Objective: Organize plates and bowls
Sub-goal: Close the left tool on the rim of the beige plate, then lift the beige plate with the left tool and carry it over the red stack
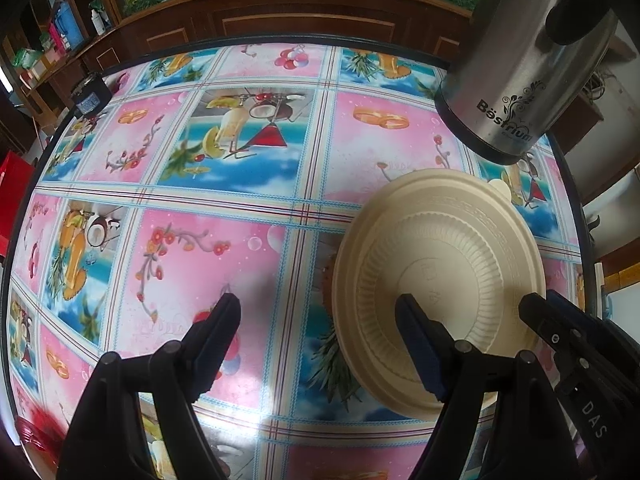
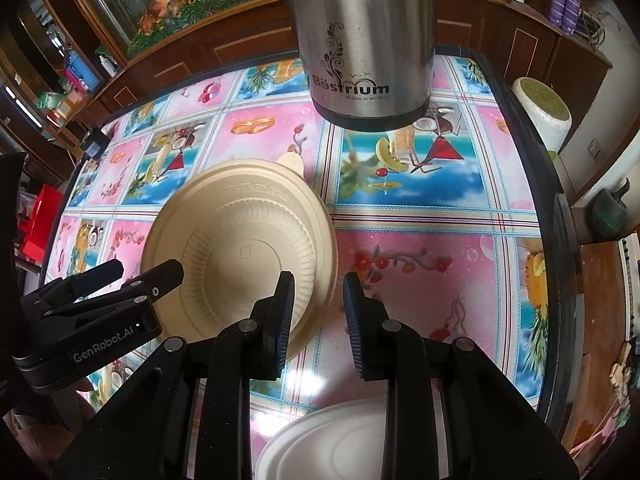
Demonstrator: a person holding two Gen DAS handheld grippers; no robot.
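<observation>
Cream bowl [image 2: 240, 240]: upside down on the worktop [image 2: 420, 248], near a steel flask [image 2: 360, 40].
White plate [image 2: 340, 444]: apart, at the near edge.
Left hand-held gripper [image 1: 318, 316]: wide open, empty.
Right hand-held gripper [image 2: 318, 296]: partly open, empty, straddling the bowl's rim.
Progress: likely early; nothing stacked yet.

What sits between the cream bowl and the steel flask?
Only bare tablecloth between bowl and flask, shown in the right wrist view.
</observation>
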